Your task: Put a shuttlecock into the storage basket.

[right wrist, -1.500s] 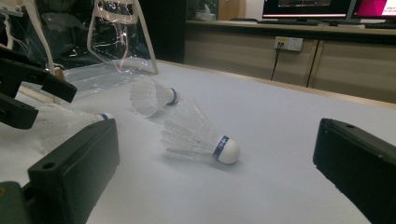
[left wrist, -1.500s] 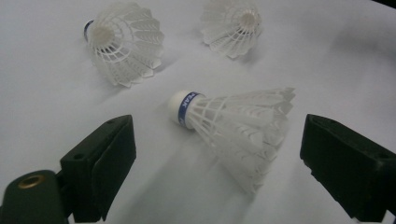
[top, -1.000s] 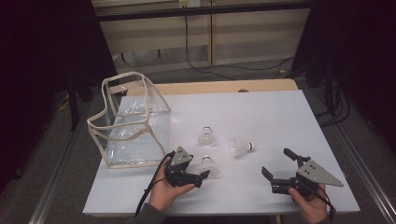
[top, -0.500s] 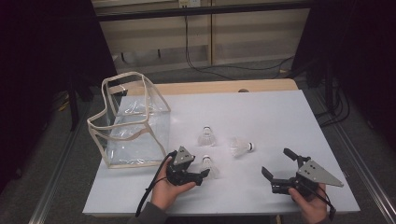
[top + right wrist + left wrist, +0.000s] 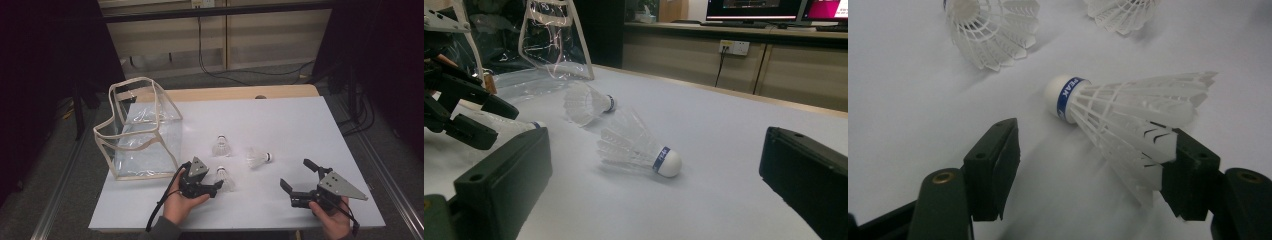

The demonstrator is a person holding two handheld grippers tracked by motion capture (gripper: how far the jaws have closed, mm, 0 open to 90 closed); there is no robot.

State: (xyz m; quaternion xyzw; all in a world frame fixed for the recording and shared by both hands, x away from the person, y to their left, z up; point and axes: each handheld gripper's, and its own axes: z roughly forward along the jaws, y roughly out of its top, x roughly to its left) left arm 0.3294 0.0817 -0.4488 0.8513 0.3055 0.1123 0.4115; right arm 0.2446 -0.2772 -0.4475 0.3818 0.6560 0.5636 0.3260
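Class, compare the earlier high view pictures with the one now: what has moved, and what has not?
The left claw has edged forward to the nearest shuttlecock, jaws open around its feathers, not yet closed. The right claw, the other two shuttlecocks and the clear bag stayed put.

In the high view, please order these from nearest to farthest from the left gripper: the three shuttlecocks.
From the left gripper:
1. Front shuttlecock, right at its jaws.
2. Upright shuttlecock, farther back.
3. Lying shuttlecock, to the right.
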